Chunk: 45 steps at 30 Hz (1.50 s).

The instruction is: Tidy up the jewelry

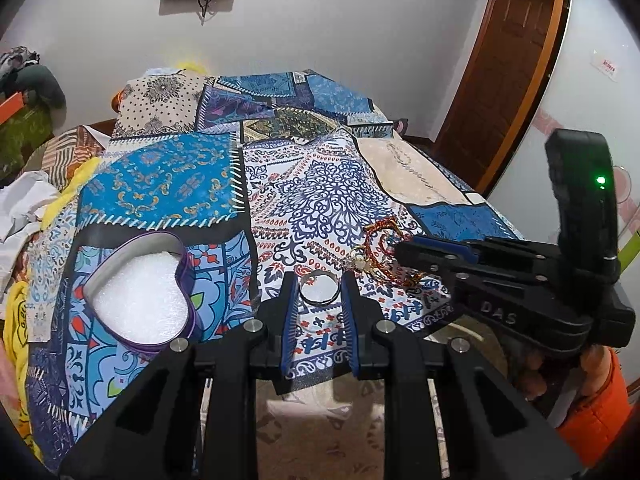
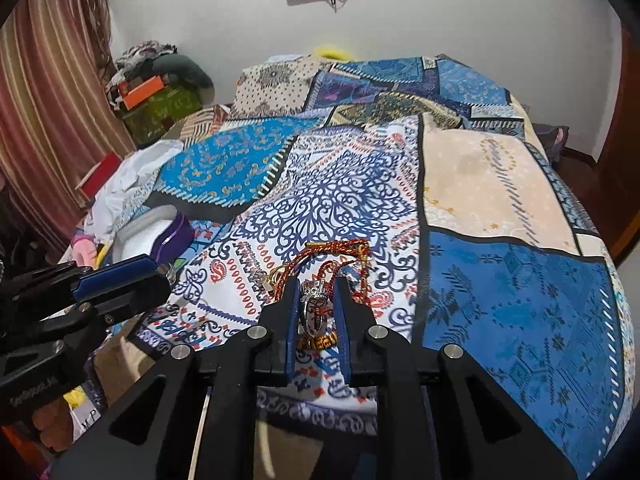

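Low in the centre of the left wrist view, your left gripper (image 1: pixel 319 286) straddles a plain silver ring (image 1: pixel 319 288) lying on the patterned bedspread (image 1: pixel 192 184); its jaws stand just wider than the ring and look not yet closed on it. At lower left sits the open heart-shaped box (image 1: pixel 140 300), white padding showing. In the right wrist view, your right gripper (image 2: pixel 316 292) brackets an ornate ring (image 2: pixel 316 308) amid the red and gold thread bracelets (image 2: pixel 332 258), jaws close beside it, though grip is uncertain. You appear to be mid-pickup: next, pinch each ring squarely and carry it toward the box.
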Tool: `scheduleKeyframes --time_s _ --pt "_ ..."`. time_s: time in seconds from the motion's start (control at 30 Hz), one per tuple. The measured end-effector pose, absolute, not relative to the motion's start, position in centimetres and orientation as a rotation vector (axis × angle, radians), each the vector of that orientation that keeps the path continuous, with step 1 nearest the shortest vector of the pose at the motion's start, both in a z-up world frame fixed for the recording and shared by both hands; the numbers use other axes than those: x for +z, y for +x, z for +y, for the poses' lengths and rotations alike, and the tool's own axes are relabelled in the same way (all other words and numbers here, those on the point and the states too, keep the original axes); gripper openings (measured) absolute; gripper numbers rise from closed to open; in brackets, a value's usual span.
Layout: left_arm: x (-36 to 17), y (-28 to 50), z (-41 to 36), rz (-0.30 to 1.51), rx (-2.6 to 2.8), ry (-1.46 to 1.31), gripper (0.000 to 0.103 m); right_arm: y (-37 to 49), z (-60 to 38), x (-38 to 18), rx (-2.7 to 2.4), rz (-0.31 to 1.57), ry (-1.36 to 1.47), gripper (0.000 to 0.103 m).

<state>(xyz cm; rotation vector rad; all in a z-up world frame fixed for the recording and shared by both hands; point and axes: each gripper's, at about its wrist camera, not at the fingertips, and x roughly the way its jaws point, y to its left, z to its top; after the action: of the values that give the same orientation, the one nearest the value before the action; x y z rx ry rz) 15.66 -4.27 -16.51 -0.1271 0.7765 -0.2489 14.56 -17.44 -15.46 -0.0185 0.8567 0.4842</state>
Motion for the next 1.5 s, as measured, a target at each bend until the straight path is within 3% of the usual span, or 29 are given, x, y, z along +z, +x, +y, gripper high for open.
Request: scheduleKeyframes --time_s 0.57,1.07,1.17,1.5 --pt "-14.8 13.9 -2.7 0.741 -0.2 -0.135 0.02 11.8 -16.1 -12.2 0.546 0.793 -0.007 0.015" --pt "-15.8 13.3 0.4 0.761 -0.132 -0.166 0.02 11.6 -12.5 -16.2 0.591 0.95 -0.08 0.016" --pt "-16.0 13.4 0.3 0.765 -0.131 -0.164 0.02 11.4 -12.8 -15.5 0.57 0.937 -0.097 0.023" --pt "-16.2 13.4 0.2 0.767 -0.13 -0.161 0.02 10.2 -13.0 -13.2 0.583 0.836 -0.095 0.023"
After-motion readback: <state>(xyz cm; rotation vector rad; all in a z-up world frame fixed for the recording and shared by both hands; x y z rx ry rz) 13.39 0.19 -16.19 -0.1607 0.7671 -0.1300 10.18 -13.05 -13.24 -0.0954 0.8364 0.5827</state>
